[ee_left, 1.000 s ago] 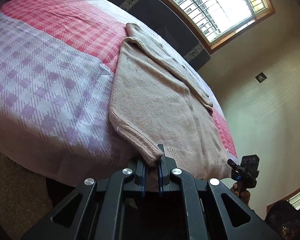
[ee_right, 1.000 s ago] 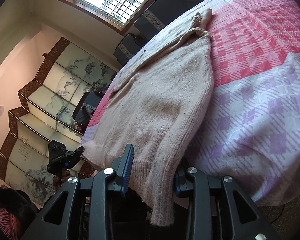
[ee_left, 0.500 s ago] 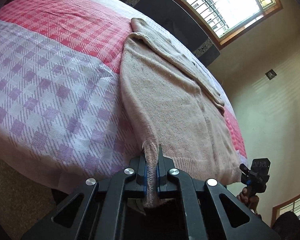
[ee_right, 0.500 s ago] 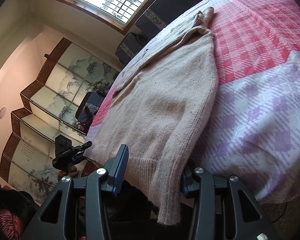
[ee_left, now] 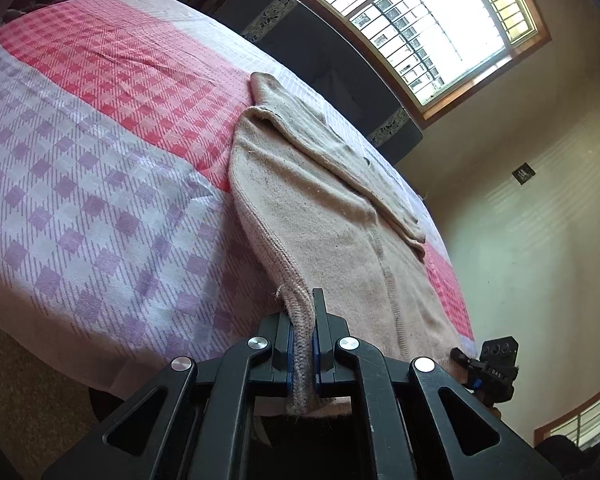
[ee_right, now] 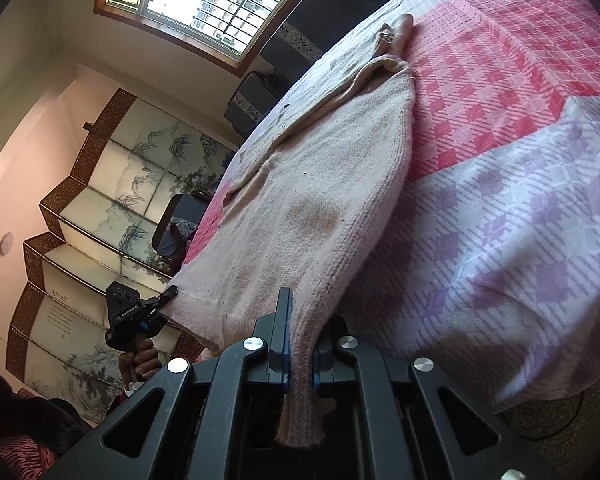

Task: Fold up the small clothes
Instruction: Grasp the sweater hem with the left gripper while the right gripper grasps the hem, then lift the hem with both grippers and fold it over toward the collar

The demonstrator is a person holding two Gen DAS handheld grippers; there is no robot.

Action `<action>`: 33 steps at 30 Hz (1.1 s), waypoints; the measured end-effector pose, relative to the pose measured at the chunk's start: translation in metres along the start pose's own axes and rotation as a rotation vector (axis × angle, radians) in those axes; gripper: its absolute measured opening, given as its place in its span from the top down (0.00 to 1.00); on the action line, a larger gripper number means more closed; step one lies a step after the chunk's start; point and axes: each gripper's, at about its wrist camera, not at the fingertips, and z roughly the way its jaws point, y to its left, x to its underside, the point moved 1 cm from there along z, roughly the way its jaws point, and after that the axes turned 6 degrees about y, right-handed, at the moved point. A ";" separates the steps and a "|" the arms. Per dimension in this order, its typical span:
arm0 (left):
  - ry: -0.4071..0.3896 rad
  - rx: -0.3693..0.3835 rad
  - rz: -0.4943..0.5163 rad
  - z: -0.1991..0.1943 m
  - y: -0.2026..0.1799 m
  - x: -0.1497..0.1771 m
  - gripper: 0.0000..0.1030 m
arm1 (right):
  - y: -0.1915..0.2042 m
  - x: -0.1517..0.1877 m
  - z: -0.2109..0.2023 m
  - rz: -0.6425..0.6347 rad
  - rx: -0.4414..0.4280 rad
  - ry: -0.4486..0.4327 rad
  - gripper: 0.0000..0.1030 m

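A beige knit sweater (ee_left: 332, 216) lies flat on the bed, a sleeve folded across its far part. My left gripper (ee_left: 302, 320) is shut on the ribbed hem at the sweater's near left corner. My right gripper (ee_right: 300, 328) is shut on the ribbed hem at the other near corner of the sweater (ee_right: 332, 184). Each gripper shows in the other's view: the right one (ee_left: 496, 364) low at the right, the left one (ee_right: 140, 312) low at the left. The hem hangs down between both pairs of fingers.
The bed wears a pink and lilac checked sheet (ee_left: 100, 168) and its near edge drops to a carpeted floor (ee_left: 28, 396). A dark headboard (ee_left: 324, 60) and window stand behind. A painted folding screen (ee_right: 112, 200) and a dark chair (ee_right: 180, 220) stand beside the bed.
My right gripper has closed on the hem, which earlier hung loose between open fingers. My left gripper, shut throughout, has taken the hem deeper and pulled the sweater's edge taut toward me.
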 end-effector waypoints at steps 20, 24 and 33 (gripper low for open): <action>-0.149 0.063 0.052 -0.028 -0.028 -0.039 0.94 | 0.020 -0.038 -0.035 0.050 -0.183 -0.157 0.93; -0.169 0.057 0.068 -0.028 -0.037 -0.053 0.94 | 0.028 -0.055 -0.042 0.033 -0.174 -0.179 0.93; -0.196 0.080 0.019 -0.022 -0.044 -0.083 0.94 | 0.038 -0.091 -0.047 0.040 -0.174 -0.219 0.93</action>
